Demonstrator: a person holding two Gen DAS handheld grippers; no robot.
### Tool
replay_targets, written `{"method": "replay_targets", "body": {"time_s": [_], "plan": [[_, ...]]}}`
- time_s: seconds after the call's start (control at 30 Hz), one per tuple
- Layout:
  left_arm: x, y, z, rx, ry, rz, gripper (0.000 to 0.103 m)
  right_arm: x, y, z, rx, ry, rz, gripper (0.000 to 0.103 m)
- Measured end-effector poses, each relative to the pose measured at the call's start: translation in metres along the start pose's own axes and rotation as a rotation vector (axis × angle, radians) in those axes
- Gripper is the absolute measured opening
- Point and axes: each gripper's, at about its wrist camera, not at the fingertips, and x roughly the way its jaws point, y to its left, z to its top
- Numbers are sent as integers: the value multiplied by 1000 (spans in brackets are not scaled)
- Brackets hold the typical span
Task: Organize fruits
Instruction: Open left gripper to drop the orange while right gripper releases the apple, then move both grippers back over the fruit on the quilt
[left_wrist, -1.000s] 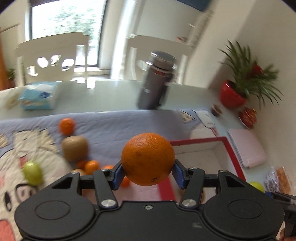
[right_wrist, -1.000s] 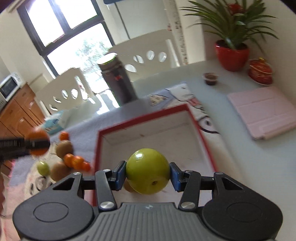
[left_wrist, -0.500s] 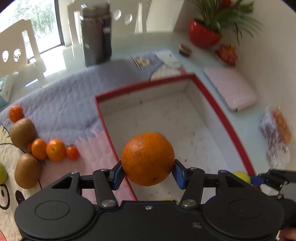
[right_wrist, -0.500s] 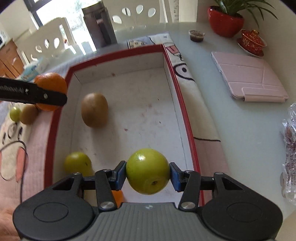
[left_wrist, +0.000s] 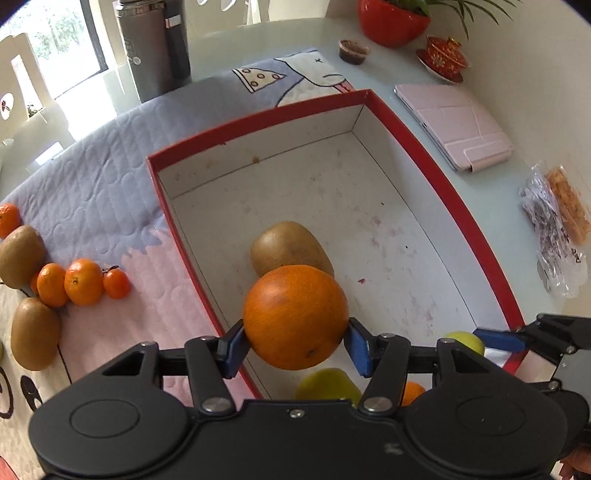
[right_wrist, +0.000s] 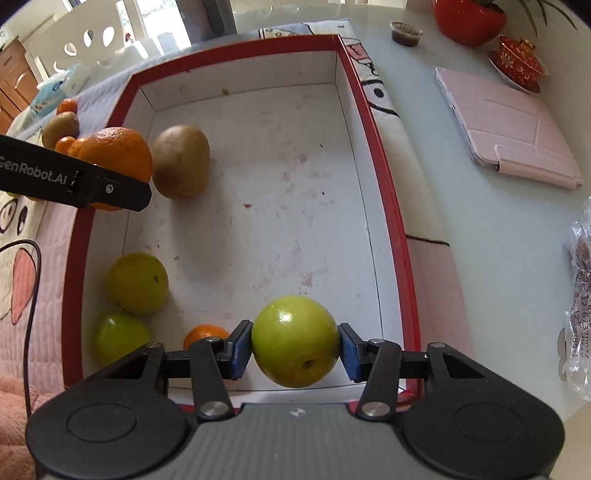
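Your left gripper (left_wrist: 295, 345) clamps an orange (left_wrist: 295, 316) above the left side of the red-rimmed box (right_wrist: 384, 173), with a kiwi (left_wrist: 291, 248) on the floor just beyond it. Your right gripper (right_wrist: 294, 349) pinches a green apple (right_wrist: 294, 340) over the near right corner. Inside lie that kiwi, two green fruits (right_wrist: 137, 282) and a small orange (right_wrist: 205, 334); more fruit waits on the mat (left_wrist: 110, 206) to the left.

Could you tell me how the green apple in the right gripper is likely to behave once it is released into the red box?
The green apple is round and glossy, so it will probably roll on the red box's flat floor. It looks firm: the right gripper fingers leave no visible dent. It may bump the small orange nearby.
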Motion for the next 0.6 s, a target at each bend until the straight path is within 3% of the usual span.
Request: {"method": "replay_targets", "body": {"time_s": [0.6], "plan": [[-42, 23, -7, -80, -108, -21, 70, -32, -15, 0, 112, -103, -41, 60]]}}
